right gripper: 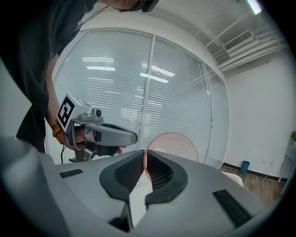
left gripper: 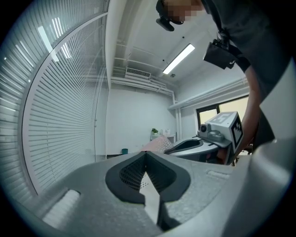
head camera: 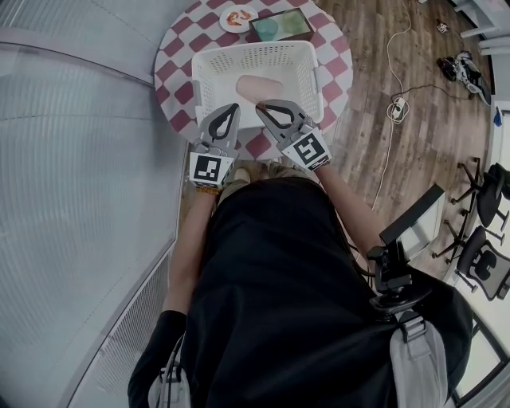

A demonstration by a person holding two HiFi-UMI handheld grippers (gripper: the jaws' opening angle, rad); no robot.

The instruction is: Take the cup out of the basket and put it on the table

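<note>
A pale pink cup (head camera: 259,84) lies on its side over the inside of the white slotted basket (head camera: 209,64), which stands on the round red-and-white checked table (head camera: 174,49). I cannot tell whether it rests on the basket floor. My right gripper (head camera: 260,103) is shut on its thin rim; in the right gripper view the pink edge runs between the tips (right gripper: 144,155), and the cup (right gripper: 178,143) rises behind them. My left gripper (head camera: 233,106) stands close beside it, jaws together (left gripper: 145,153), with the edge of the cup (left gripper: 159,143) meeting the tips. Both grippers point roughly level.
Behind the basket sit a small plate of food (head camera: 237,17) and a dark tray with a teal bowl (head camera: 279,26). A curved glass wall with blinds (head camera: 72,159) runs along the left. Cables (head camera: 396,107) and office chairs (head camera: 486,239) are on the wooden floor to the right.
</note>
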